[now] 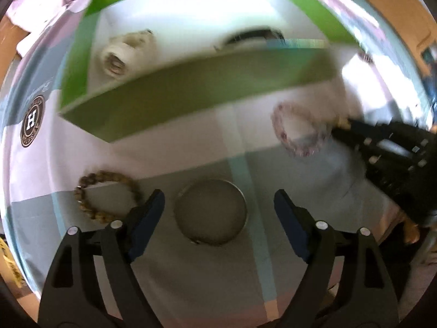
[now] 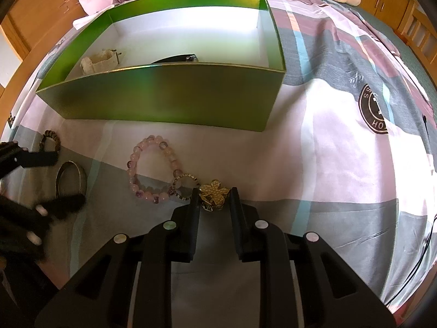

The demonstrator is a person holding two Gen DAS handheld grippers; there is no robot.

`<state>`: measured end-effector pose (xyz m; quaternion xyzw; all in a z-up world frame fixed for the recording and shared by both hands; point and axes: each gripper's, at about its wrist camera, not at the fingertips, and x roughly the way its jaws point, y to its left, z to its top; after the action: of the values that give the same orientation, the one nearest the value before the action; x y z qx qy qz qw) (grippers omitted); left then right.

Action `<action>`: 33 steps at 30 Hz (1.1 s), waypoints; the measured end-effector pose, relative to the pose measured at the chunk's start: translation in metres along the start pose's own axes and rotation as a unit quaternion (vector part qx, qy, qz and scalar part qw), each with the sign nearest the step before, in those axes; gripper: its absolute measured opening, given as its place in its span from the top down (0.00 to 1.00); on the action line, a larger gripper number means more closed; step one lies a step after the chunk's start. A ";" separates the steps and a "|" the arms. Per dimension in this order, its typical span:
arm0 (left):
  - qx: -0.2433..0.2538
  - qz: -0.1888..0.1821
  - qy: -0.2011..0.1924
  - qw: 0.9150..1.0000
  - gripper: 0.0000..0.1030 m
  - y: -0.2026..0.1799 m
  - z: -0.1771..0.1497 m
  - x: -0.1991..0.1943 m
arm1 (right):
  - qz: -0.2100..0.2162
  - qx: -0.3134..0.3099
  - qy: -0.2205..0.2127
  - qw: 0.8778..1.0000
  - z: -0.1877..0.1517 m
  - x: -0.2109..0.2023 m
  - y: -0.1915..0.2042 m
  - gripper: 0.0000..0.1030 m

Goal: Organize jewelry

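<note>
Wide apart stand the jaws of the left gripper [image 1: 218,207], with nothing pressed between them; the silver bangle [image 1: 210,212] lies on the bedspread [image 1: 314,232] directly between the two fingers. Narrowly set, the jaws of the right gripper [image 2: 214,201] are closed on a gold flower brooch [image 2: 213,192]. Just left of those jaws a small beaded ring [image 2: 183,186] and the pink bead bracelet [image 2: 153,170] are seen, and a brown bead bracelet [image 1: 106,196] lies beside the left jaw of the left gripper. Beyond both grippers the green box [image 2: 169,101] already holds a cream cloth item [image 2: 99,61] and a dark band [image 2: 177,58]. Most pieces are judged still unsorted.
</note>
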<state>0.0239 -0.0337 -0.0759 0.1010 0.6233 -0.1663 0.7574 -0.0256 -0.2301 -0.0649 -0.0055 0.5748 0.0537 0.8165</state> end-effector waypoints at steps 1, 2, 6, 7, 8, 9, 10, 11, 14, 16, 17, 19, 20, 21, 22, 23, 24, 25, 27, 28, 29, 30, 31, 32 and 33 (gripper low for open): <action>0.006 0.016 0.009 1.000 0.19 -0.005 0.000 0.007 | 0.000 0.001 0.000 1.000 0.000 0.000 0.000 0.79; 0.009 0.033 0.013 0.999 0.19 -0.007 0.000 0.011 | 0.000 0.001 0.000 1.000 0.000 0.000 0.000 0.79; 0.011 0.053 0.012 0.998 0.15 -0.015 0.004 0.017 | 0.000 -0.001 0.000 1.000 0.000 0.000 0.001 0.79; 0.011 0.052 0.012 0.998 0.15 -0.015 0.003 0.017 | -0.001 -0.002 0.000 1.000 0.000 0.000 0.001 0.79; 0.010 0.051 0.011 0.999 0.16 -0.016 0.003 0.018 | -0.001 -0.003 0.000 1.000 0.000 0.000 0.002 0.79; 0.009 0.045 0.009 0.999 0.20 -0.017 0.004 0.018 | -0.002 -0.004 0.000 1.000 -0.001 0.000 0.002 0.79; 0.008 0.039 0.007 0.999 0.27 -0.007 -0.001 0.010 | -0.003 -0.006 0.000 1.000 -0.001 0.001 0.003 0.79; 0.008 0.036 0.004 0.999 0.31 -0.009 -0.004 0.007 | -0.003 -0.008 -0.001 1.000 -0.001 0.000 0.004 0.79; 0.002 0.030 -0.006 1.000 0.42 -0.011 -0.010 -0.001 | -0.001 -0.010 -0.004 1.000 -0.002 0.000 0.006 0.79; -0.003 0.032 -0.012 0.999 0.42 -0.011 -0.009 -0.002 | -0.001 -0.012 -0.005 1.000 -0.002 0.000 0.006 0.79; -0.004 0.037 -0.017 0.999 0.42 -0.012 -0.009 -0.004 | -0.001 -0.011 -0.007 1.000 -0.002 -0.001 0.007 0.79; -0.005 0.041 -0.030 0.999 0.42 -0.010 -0.016 -0.014 | -0.001 -0.011 -0.009 1.000 -0.002 -0.002 0.007 0.79; -0.006 0.038 -0.036 0.999 0.42 -0.010 -0.015 -0.017 | 0.000 -0.011 -0.012 1.000 -0.002 -0.003 0.007 0.79; -0.007 0.036 -0.042 0.998 0.42 -0.011 -0.015 -0.021 | 0.000 -0.011 -0.014 1.000 -0.002 -0.004 0.007 0.79; -0.009 0.035 -0.051 0.998 0.42 -0.011 -0.015 -0.026 | 0.000 -0.011 -0.016 1.000 -0.002 -0.005 0.008 0.79; -0.009 0.035 -0.057 0.998 0.42 -0.010 -0.016 -0.029 | 0.001 -0.011 -0.021 1.000 -0.002 -0.007 0.008 0.79; -0.009 0.034 -0.065 0.997 0.42 -0.011 -0.015 -0.033 | 0.002 -0.011 -0.024 1.000 0.000 -0.008 0.007 0.79; -0.010 0.033 -0.074 0.997 0.42 -0.011 -0.015 -0.037 | 0.003 -0.012 -0.029 1.000 0.000 -0.010 0.007 0.79; -0.012 0.031 -0.086 0.996 0.42 -0.003 -0.028 -0.047 | 0.007 -0.013 -0.038 0.999 0.001 -0.014 0.008 0.79; -0.013 0.030 -0.094 0.995 0.42 0.000 -0.029 -0.052 | 0.008 -0.014 -0.042 0.999 0.002 -0.015 0.008 0.79; -0.014 0.029 -0.099 0.995 0.42 0.002 -0.031 -0.053 | 0.010 -0.016 -0.047 0.999 0.003 -0.017 0.010 0.79; -0.016 0.027 -0.107 0.994 0.42 0.003 -0.032 -0.057 | 0.011 -0.017 -0.051 0.998 0.004 -0.019 0.010 0.79; -0.018 0.026 -0.112 0.993 0.42 0.001 -0.029 -0.058 | 0.013 -0.019 -0.056 0.998 0.004 -0.022 0.012 0.79; -0.019 0.025 -0.119 0.992 0.42 0.003 -0.028 -0.059 | 0.015 -0.020 -0.060 0.998 0.005 -0.024 0.013 0.79; -0.021 0.023 -0.125 0.992 0.42 0.006 -0.023 -0.058 | 0.018 -0.022 -0.063 0.998 0.006 -0.026 0.013 0.79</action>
<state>-0.0046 -0.0120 -0.0244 0.0777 0.5244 -0.1471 0.8350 -0.0298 -0.2185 -0.0380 -0.0091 0.5212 0.0813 0.8495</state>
